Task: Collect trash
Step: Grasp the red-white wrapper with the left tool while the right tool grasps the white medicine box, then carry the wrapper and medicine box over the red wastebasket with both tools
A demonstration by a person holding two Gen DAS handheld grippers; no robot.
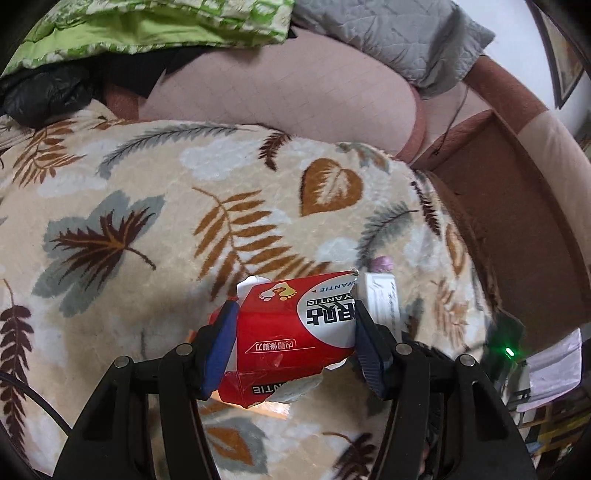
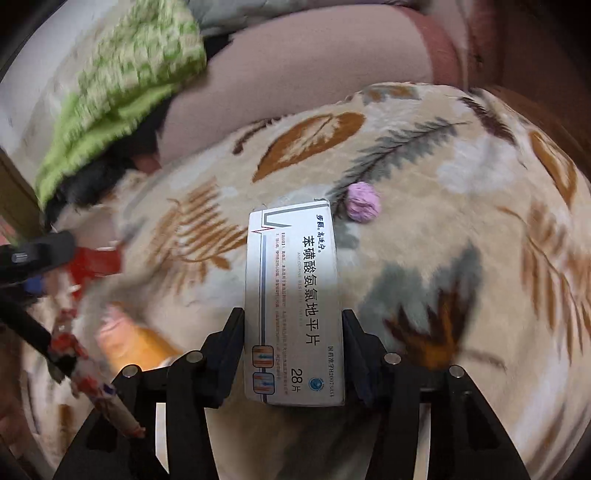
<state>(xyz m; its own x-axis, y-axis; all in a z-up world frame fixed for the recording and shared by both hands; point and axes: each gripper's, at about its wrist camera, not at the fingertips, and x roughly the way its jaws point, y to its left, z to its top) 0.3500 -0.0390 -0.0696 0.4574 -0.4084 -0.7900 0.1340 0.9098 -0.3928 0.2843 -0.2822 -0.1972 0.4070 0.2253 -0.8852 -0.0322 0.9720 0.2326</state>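
**Both grippers hold a box above the leaf blanket**

The left gripper (image 1: 293, 325) is closed on a torn red box (image 1: 295, 332). Its two blue pads (image 1: 223, 339) press the left and right sides of the box, and the box fills the whole gap between them. The box is crumpled, with a ragged edge at its lower right corner, and it sits tilted between the fingers. Below and ahead of this gripper lies the blanket (image 1: 147, 221) with brown and grey leaves.

The right gripper (image 2: 293, 358) is closed on a white box (image 2: 293, 306) with blue print. The fingers grip the near end of the box on its two long sides, and the rest of the box points straight ahead from the gripper. In the left wrist view this white box (image 1: 382, 299) shows just to the right of the red one.

Ahead of the right gripper, just past the far right corner of the white box, a small purple wad (image 2: 363, 202) lies on the blanket (image 2: 461, 221). Far ahead of both grippers is a pink cushion (image 1: 295, 88), with green bedding (image 1: 147, 29) to its left.
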